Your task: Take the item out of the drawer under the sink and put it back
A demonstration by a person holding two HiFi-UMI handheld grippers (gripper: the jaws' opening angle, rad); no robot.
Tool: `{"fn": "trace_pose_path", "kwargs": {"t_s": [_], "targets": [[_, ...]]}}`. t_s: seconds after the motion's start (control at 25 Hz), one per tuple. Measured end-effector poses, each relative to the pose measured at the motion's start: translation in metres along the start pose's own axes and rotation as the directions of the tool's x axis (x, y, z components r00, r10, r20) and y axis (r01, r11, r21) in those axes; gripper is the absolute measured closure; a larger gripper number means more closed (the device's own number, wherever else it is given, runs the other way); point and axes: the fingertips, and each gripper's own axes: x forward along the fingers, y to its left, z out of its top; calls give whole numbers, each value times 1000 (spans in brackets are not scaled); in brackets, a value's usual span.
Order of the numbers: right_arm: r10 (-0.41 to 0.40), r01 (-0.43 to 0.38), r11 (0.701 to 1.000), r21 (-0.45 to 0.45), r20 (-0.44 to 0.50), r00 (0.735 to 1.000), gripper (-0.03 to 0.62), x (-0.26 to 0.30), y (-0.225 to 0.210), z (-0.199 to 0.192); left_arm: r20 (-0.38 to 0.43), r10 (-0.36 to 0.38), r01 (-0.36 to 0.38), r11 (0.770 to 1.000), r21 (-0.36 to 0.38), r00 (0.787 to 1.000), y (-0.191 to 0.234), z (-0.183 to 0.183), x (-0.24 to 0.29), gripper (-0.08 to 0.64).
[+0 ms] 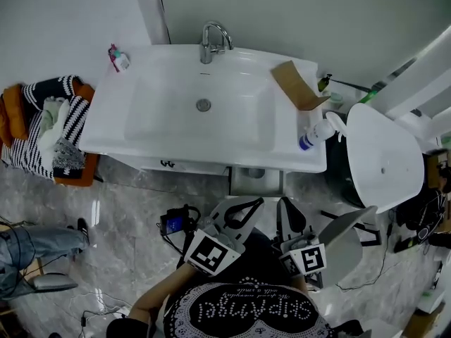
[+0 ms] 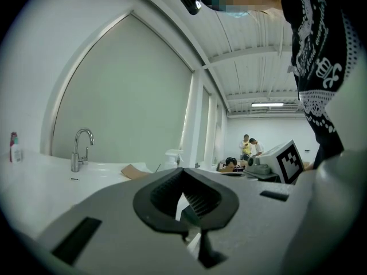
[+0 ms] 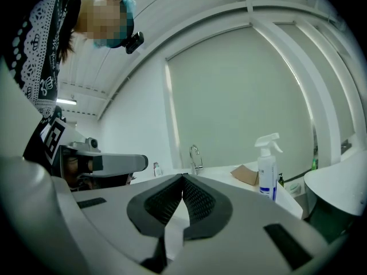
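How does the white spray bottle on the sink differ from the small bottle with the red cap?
The white spray bottle with a blue label stands near the front right corner of the white sink; the small red-capped bottle stands at the back left corner. The spray bottle is clearly larger. It ends in a white trigger head, the small bottle in a red cap. Both stand upright on the sink's rim.

Faucet (image 1: 213,42) sits centre-back on the sink (image 1: 162,122). On the sink's right rim there's a cardboard piece (image 1: 296,84), with a spray bottle (image 1: 316,134) just in front, at the front-right corner. Small bottle (image 1: 118,60) back-left, clothes pile (image 1: 49,125) left of the sink.
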Motion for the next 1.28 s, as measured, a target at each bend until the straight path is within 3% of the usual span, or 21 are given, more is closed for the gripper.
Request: {"fn": "trace_pose_path", "kwargs": {"t_s": [0.12,0.32,0.76,0.96,1.28], "targets": [[-3,3,1000,26,9,1000,574,-1,5,1,-13,-5,5,1000,-5,1000,-1,-1,-4,557],[14,-12,999,-33,60,998,574,-2,6,3,-17,-3,4,1000,18,1000,1,-2,-9,557],[-17,17,1000,-1,31,999,574,0,15,-1,-19,-2,3,1000,24,1000,6,-3,-19,557],[-2,3,999,-36,14,1000,574,2,16,-4,-11,-3,3,1000,17,1000,9,-2,-19,557],[-25,25,1000,6,13,1000,574,14,13,-3,-6,6,-6,1000,4,1000,18,-4,-16,557]]}}
